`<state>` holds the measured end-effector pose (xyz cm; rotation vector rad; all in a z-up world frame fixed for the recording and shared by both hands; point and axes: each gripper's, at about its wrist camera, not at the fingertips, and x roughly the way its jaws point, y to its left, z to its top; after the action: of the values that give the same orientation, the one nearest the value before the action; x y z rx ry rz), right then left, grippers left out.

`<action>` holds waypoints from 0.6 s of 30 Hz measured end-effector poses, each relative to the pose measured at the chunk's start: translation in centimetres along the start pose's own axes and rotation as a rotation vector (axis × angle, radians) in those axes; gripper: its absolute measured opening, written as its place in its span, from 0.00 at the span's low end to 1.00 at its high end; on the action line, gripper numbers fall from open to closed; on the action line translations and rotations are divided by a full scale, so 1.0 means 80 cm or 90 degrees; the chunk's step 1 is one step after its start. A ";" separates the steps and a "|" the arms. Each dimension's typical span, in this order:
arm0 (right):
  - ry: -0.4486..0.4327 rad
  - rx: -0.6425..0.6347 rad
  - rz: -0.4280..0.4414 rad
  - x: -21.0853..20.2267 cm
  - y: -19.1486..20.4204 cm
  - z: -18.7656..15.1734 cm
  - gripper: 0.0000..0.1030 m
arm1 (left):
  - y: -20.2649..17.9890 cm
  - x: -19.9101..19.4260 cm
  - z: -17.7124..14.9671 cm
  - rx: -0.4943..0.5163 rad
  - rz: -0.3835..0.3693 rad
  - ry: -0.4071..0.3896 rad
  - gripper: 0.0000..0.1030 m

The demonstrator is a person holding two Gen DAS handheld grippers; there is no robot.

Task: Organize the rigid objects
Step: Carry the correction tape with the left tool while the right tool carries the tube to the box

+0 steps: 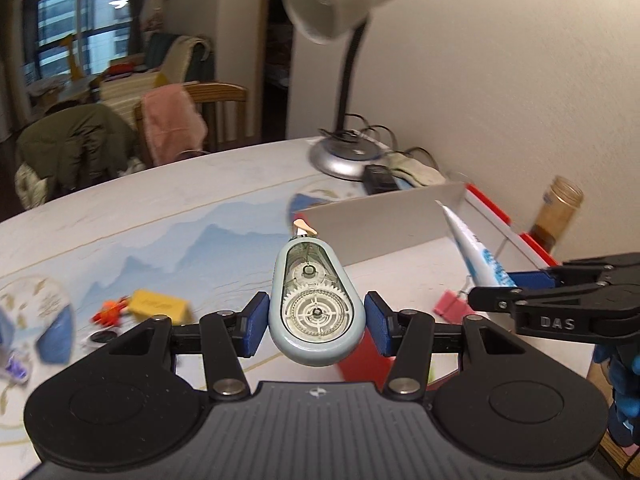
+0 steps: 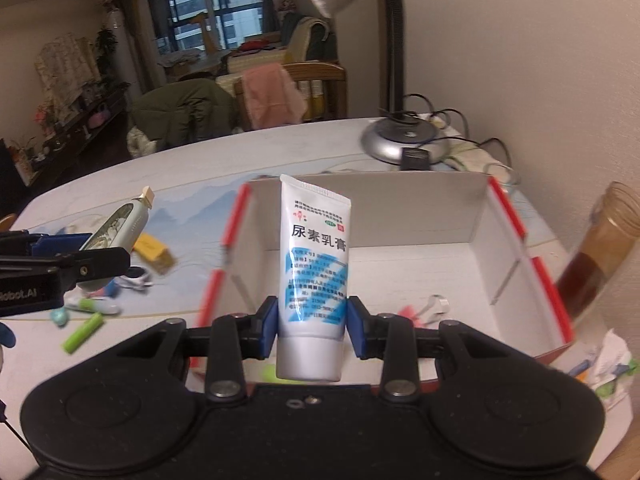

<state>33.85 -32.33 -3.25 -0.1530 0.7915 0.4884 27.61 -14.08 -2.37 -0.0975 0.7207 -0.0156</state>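
My left gripper (image 1: 316, 324) is shut on a pale blue correction tape dispenser (image 1: 316, 304), its tip pointing away, held above the table near the box's left side. My right gripper (image 2: 313, 328) is shut on a white tube of cream (image 2: 314, 264) with blue print, cap end toward me, over the open white box with red edges (image 2: 472, 216). In the left wrist view the tube (image 1: 476, 252) and the right gripper (image 1: 500, 304) show at the right. In the right wrist view the dispenser (image 2: 120, 224) and the left gripper (image 2: 72, 260) show at the left. A pink binder clip (image 2: 412, 314) lies inside the box.
A desk lamp (image 1: 340, 12) with a silver base (image 2: 400, 138) and cables stands behind the box. A jar (image 2: 604, 248) is right of the box. On the table left of the box lie a yellow block (image 1: 158, 304), a red toy (image 1: 110, 310), green batteries (image 2: 84, 332) and small items.
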 end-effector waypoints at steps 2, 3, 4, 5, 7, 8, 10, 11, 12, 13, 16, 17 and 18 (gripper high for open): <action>0.003 0.003 -0.014 0.006 -0.015 0.001 0.34 | -0.016 0.014 0.007 0.011 -0.011 0.008 0.49; 0.005 0.004 -0.018 0.009 -0.022 0.001 0.34 | -0.023 0.020 0.010 0.016 -0.017 0.010 0.49; 0.007 0.005 -0.023 0.012 -0.029 0.002 0.34 | -0.030 0.027 0.014 0.022 -0.023 0.013 0.49; 0.008 0.006 -0.029 0.015 -0.035 0.002 0.34 | -0.036 0.033 0.018 0.027 -0.030 0.015 0.49; 0.015 0.010 -0.035 0.021 -0.049 0.003 0.34 | -0.048 0.047 0.025 0.037 -0.038 0.019 0.49; 0.019 0.013 -0.038 0.024 -0.057 0.004 0.34 | -0.054 0.055 0.029 0.045 -0.042 0.024 0.49; 0.033 0.013 -0.041 0.033 -0.068 0.005 0.34 | -0.063 0.072 0.035 0.054 -0.048 0.035 0.49; 0.037 0.013 -0.044 0.035 -0.072 0.005 0.34 | -0.068 0.082 0.037 0.059 -0.049 0.044 0.49; 0.044 0.011 -0.045 0.040 -0.075 0.006 0.34 | -0.073 0.090 0.039 0.066 -0.050 0.052 0.49; 0.048 0.011 -0.045 0.044 -0.080 0.007 0.34 | -0.078 0.100 0.039 0.075 -0.049 0.057 0.49; 0.065 0.007 -0.048 0.059 -0.091 0.010 0.34 | -0.088 0.125 0.041 0.087 -0.048 0.083 0.49; 0.070 0.007 -0.049 0.064 -0.094 0.010 0.34 | -0.091 0.134 0.041 0.092 -0.047 0.092 0.49; 0.076 0.004 -0.051 0.068 -0.096 0.011 0.34 | -0.093 0.141 0.041 0.097 -0.045 0.100 0.49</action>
<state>41.33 -36.81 -6.89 -0.2093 0.9002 0.4035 38.43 -21.71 -6.63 0.0248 0.8701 -0.1469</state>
